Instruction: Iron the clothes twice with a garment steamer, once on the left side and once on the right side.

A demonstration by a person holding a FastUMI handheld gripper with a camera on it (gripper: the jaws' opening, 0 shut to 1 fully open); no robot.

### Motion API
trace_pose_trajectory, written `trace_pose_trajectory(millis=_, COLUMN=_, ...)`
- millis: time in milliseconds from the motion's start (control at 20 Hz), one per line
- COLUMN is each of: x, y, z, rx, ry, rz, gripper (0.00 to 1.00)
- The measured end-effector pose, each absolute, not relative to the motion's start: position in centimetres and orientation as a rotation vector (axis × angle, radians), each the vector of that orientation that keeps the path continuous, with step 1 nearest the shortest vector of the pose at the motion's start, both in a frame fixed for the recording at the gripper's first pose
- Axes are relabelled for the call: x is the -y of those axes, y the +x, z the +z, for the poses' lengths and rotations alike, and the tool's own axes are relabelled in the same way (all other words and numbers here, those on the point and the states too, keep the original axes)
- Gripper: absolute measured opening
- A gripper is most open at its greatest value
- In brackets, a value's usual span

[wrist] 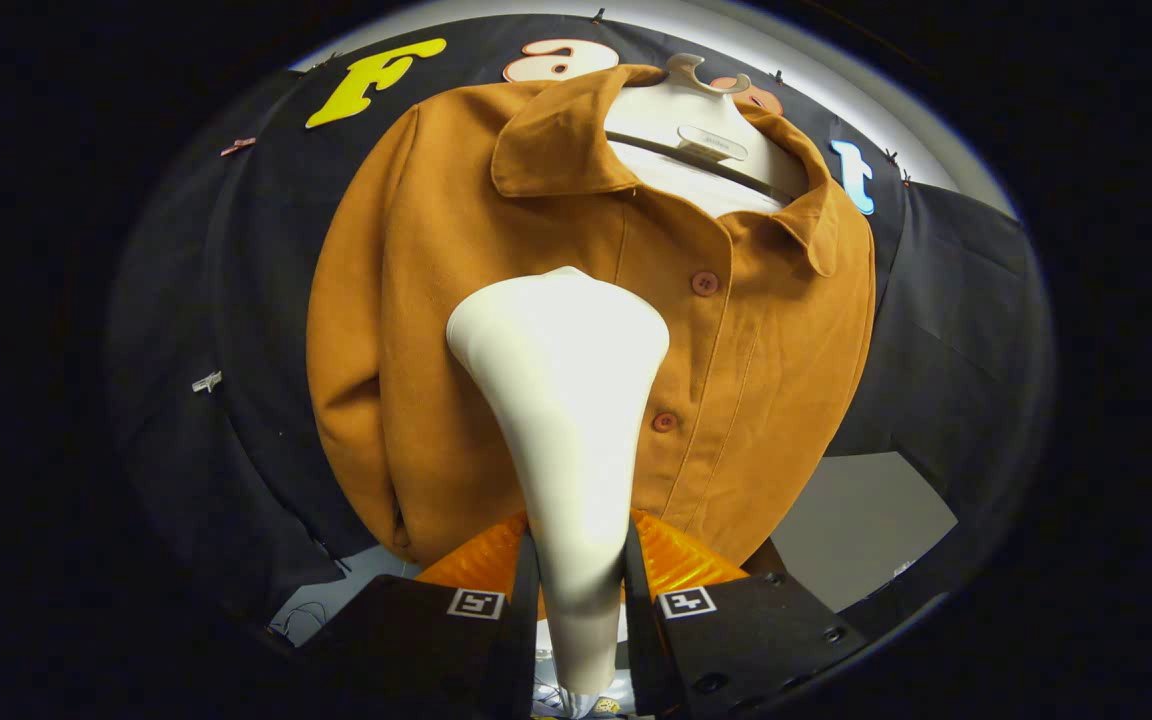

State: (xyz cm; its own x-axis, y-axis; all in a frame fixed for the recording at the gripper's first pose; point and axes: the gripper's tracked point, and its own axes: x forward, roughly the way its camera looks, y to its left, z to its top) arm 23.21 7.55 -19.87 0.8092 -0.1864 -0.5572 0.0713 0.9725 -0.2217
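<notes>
Now, gripper: the gripper (pixel 576 600) has its two fingers clamped on the narrow handle of the garment steamer (pixel 566 420), one finger pressing each side
Steamer: white, standing up from between the fingers, its handle slim at the grip and widening upward into a broad rounded head; the head is turned toward the cloth, so its face cannot be seen
Steamer against the garment: the head lies over the chest of the jacket (pixel 436 300), just beside the button placket; whether it touches the fabric cannot be told
Jacket: a rust-orange collared jacket, hanging front-on just ahead of the fingers, buttoned up, with two buttons (pixel 704 283) showing along the placket beside the steamer head
Collar: spread open at the top, with a white lining showing inside the neck
Hanger: a white hanger (pixel 701 85) carries the jacket, its hook rising above the collar
Sleeve: one sleeve hangs down the side of the jacket, creased near the elbow
Behind: black cloth wall (pixel 946 330) around the jacket, a pale grey floor patch (pixel 861 525) beyond the hem
</notes>
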Motion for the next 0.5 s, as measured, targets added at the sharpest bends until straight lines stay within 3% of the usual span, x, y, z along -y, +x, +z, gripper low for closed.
trace_pose_trajectory(millis=500, x=-8.0, y=22.0, z=-24.9, rx=-0.720, ry=-0.221, rz=-0.170, gripper=0.41)
